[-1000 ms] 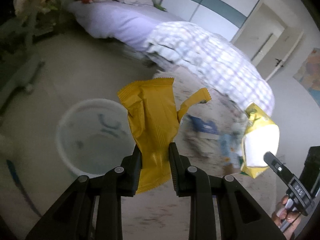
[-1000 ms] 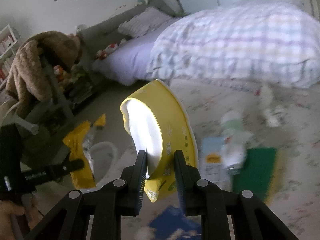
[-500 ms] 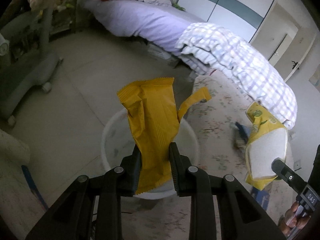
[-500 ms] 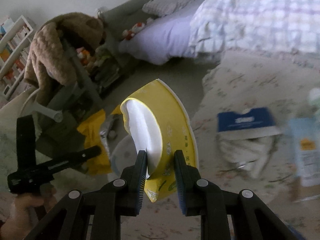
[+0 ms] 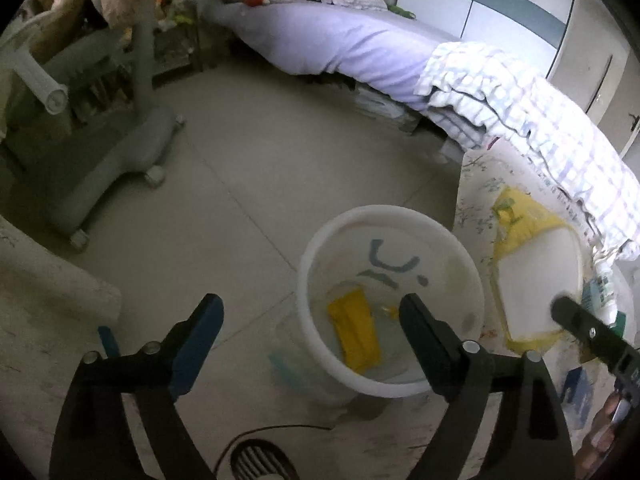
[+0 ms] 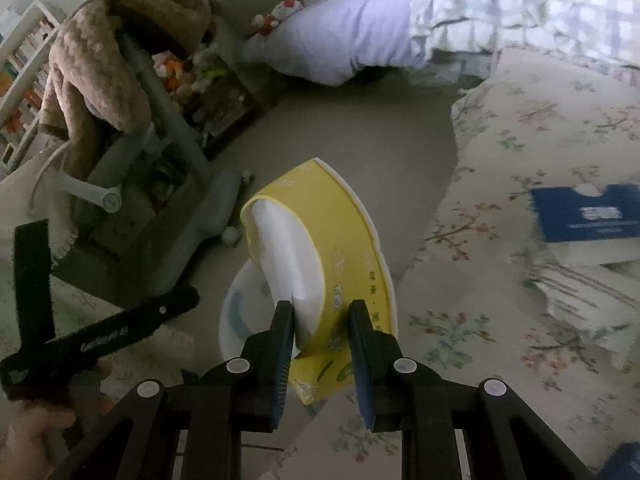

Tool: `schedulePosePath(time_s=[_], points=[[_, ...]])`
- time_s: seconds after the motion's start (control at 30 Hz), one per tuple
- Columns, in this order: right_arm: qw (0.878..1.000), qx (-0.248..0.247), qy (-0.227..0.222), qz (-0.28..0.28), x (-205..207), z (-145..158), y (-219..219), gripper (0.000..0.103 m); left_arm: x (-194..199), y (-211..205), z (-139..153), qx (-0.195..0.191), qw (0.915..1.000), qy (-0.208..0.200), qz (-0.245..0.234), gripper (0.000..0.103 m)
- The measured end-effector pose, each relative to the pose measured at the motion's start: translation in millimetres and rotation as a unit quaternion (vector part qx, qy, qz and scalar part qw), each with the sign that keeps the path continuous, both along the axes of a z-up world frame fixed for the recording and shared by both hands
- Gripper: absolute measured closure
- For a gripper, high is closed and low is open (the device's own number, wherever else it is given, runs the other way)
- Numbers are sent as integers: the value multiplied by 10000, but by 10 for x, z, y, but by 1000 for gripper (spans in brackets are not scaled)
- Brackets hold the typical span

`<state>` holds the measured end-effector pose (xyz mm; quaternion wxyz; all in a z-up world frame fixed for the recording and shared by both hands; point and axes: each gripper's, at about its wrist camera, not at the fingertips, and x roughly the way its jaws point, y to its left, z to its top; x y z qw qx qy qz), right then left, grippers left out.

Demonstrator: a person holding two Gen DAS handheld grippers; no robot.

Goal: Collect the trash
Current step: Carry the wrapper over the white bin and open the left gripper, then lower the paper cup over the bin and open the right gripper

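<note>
While the left tool (image 5: 310, 310) stood released above the white bin (image 5: 390, 300), one wrapper was binned.
Its jaws had just been opening, nothing between them; the yellow wrapper (image 5: 356, 334) lay inside. The right tool (image 6: 320, 312) clenched the yellow packet (image 6: 340, 248) near the bin; a blue card (image 6: 584, 212) remained on the rug (image 6: 500, 160).

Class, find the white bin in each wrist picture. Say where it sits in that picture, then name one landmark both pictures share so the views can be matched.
Left wrist: the white bin is lower centre-right, seen from above.
Right wrist: the bin is lower centre, mostly hidden behind the yellow carton.
Shared landmark: the lilac bed, near the top of both.
</note>
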<state>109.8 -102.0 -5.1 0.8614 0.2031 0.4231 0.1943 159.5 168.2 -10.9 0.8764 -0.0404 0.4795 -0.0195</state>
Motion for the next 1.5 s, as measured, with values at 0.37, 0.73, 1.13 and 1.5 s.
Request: schedulePosePath(time_s=[0.37, 0.73, 1.13, 1.5], points=[[9998, -24, -1, 177, 214, -47, 302, 76, -73, 272, -25, -103, 9994, 117, 306, 11], [9999, 48, -30, -120, 223, 2, 243, 21, -93, 193, 21, -184, 9996, 101, 197, 11], [9976, -571, 4, -402, -121, 122, -187, 19, -210, -413, 109, -269, 9982, 186, -499, 11], [9890, -1310, 105, -677, -765, 172, -989, 16, -509, -1069, -5, -115, 9902, 451, -1318, 11]])
